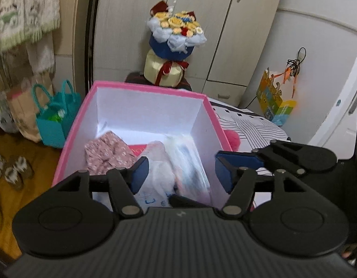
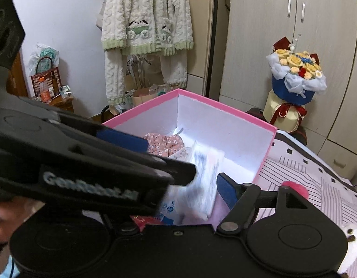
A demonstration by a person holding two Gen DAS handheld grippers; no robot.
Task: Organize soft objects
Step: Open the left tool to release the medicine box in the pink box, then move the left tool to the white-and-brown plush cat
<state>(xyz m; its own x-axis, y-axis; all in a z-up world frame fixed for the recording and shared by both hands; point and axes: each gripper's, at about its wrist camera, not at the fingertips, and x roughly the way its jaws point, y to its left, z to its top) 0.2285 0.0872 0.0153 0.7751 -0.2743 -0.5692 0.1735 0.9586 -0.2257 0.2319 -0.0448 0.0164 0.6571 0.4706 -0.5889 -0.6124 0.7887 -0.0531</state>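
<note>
"GenRobot.AI" — white lettering, blurred, on the left hand-held gripper [image 2: 169, 162] — other print too blurred to read

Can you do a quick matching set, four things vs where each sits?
Things:
1. floral cloth
2. flower bouquet
3. teal bag
4. white pyjamas

Places:
A. on the floor beside the pink box
B. hanging on the wall
C. inside the pink box
D. behind the box, by the cupboard doors

Pairs: 1-C, 2-D, 3-A, 4-B

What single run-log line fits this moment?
left gripper: open | right gripper: open | blurred white plastic pack: between both, inside pink cardboard box
</note>
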